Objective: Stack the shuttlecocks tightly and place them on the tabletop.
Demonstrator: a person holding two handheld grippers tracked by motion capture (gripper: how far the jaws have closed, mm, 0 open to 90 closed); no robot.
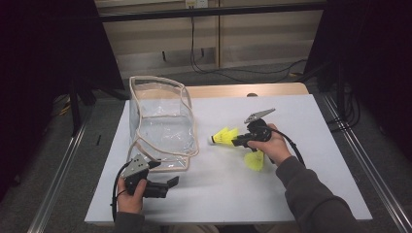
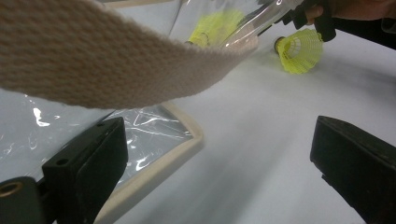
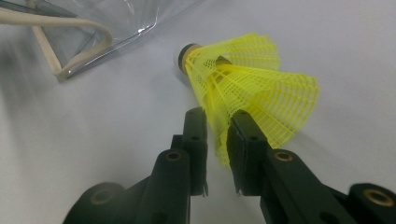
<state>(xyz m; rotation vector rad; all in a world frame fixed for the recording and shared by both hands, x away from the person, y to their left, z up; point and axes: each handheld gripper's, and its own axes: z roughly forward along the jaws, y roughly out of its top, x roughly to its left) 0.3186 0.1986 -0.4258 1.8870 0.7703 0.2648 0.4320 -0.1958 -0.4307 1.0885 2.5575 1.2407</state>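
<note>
Left gripper [image 1: 167, 187] jaws wide apart; right gripper [image 1: 235, 141] jaws narrow

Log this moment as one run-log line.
right gripper: jaws on shuttlecock skirt | left gripper: open, beside clear bag | second shuttlecock: on table

A lab recording bay: white table [image 1: 311, 160] framed by black curtains [image 1: 48, 48]; metal rails [image 1: 63, 165]; loose floor cables [image 1: 218, 73].
</note>
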